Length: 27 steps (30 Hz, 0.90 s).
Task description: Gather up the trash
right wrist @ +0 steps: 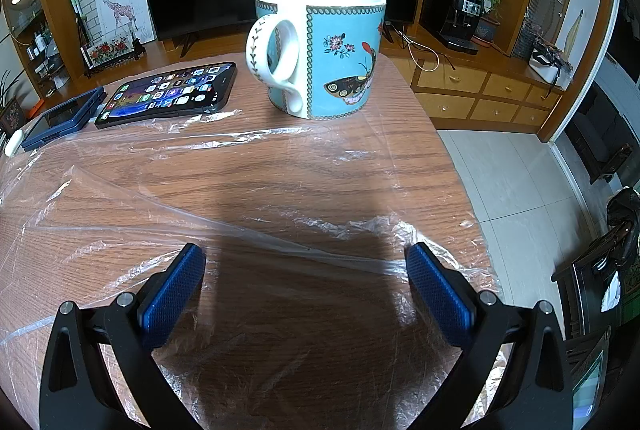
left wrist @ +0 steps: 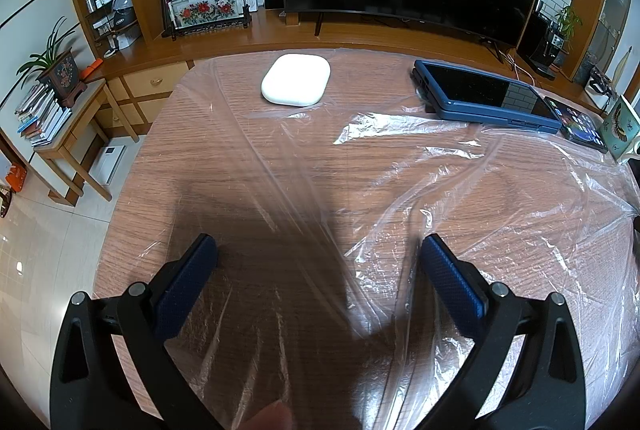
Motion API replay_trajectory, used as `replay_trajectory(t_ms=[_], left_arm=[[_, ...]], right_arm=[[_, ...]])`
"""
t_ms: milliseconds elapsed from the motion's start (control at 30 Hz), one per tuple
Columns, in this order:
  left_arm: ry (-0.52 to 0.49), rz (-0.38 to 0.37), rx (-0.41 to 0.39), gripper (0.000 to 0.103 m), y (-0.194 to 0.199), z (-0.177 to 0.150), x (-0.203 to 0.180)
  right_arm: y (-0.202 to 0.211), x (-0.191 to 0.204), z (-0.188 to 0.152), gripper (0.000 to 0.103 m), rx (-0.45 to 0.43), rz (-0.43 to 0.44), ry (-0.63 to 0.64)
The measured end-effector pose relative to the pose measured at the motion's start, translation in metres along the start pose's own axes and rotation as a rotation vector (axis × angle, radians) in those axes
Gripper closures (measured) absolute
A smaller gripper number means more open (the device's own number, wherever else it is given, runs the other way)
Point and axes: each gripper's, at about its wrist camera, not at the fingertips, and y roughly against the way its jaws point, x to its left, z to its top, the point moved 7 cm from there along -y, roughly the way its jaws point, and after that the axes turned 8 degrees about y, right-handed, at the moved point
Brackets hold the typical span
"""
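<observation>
Crinkled clear plastic sheet (left wrist: 420, 166) drapes over wood-grain table (left wrist: 160, 166).

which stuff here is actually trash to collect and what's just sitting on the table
For the job:
clear plastic sheet, crumpled over the table

Just lying about:
white case
blue device
phone
butterfly mug

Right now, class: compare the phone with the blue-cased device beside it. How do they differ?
The phone has a lit screen full of app icons; the blue-cased device has a dark, blank screen. The phone's casing is black and slim; the device's casing is blue and thicker. Both lie flat, screen up, on the table.
</observation>
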Motion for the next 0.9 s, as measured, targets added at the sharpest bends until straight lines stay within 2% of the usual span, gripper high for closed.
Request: replay_trajectory(t_ms=[900], left_arm=[[0.002,0.001,0.000,0.001,-0.0012,-0.0018,-0.0004]], right_arm=[[0.0002,0.0001,0.0001,0.004,0.000,0.000,0.000]])
